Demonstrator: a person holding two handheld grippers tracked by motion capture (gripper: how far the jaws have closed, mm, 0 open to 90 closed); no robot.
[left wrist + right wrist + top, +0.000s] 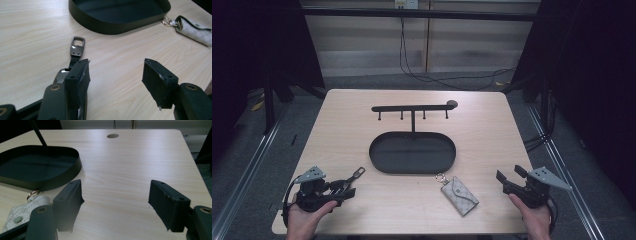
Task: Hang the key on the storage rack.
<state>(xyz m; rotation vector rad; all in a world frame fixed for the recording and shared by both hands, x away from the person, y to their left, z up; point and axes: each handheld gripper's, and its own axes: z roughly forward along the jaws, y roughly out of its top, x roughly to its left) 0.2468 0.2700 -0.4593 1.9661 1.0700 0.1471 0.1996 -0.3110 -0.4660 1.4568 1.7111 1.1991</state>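
Note:
A black key fob with a metal loop [356, 174] lies on the table at the front left. My left gripper [348, 187] rests right beside it, held by a hand. In the left gripper view the fob [77, 49] sticks out from behind the left-hand jaw, outside the gap, and the gripper [116, 65] is open with bare table between its jaws. A patterned grey key pouch with a ring [459, 195] lies at the front centre. My right gripper [510, 174] stands open to the right of it, and its own view shows the pouch [26, 209] left of the open gripper [116, 185].
A black oval tray [377, 159] with a post and a hook bar [412, 108] stands mid-table, its wall [110, 26] close ahead of the left gripper. A round hole [113, 136] marks the far table edge. Cables trail on the floor beyond.

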